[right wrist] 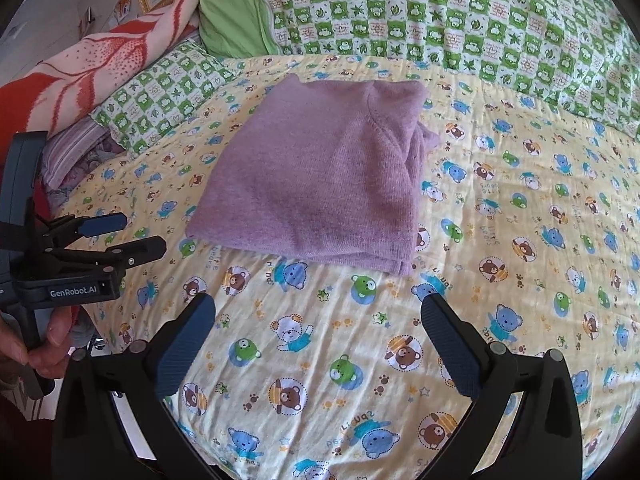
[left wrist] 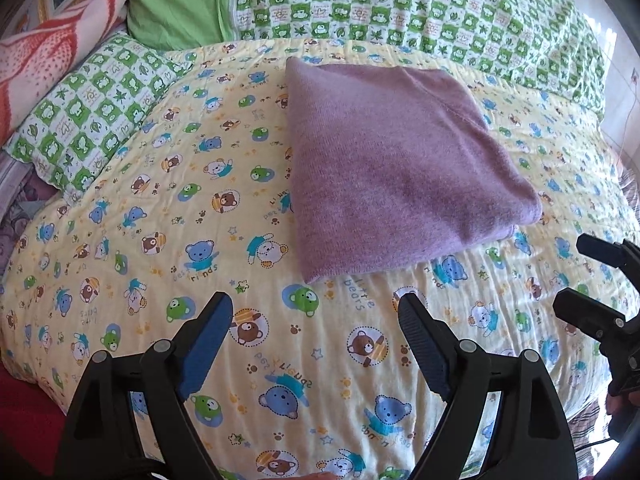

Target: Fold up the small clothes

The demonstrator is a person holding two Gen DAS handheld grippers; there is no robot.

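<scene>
Both jaws of the left hand-held gripper [left wrist: 316, 312] and right hand-held gripper [right wrist: 318, 312] are held apart, gripping nothing, above the bed quilt [left wrist: 160, 208]. At twelve o'clock, the folded purple garment [right wrist: 320, 176] is laid flat.

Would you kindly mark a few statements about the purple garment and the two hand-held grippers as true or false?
1. The purple garment lies folded on the bear-print quilt. True.
2. The left hand-held gripper is clamped on the garment. False: it is open and short of the garment, touching nothing.
3. The right hand-held gripper is open and holds nothing. True.
4. The garment lies on the green checked bedding. False: that bedding lies beyond it, apart from it.
5. A red-patterned blanket lies left of the quilt. True.
</scene>
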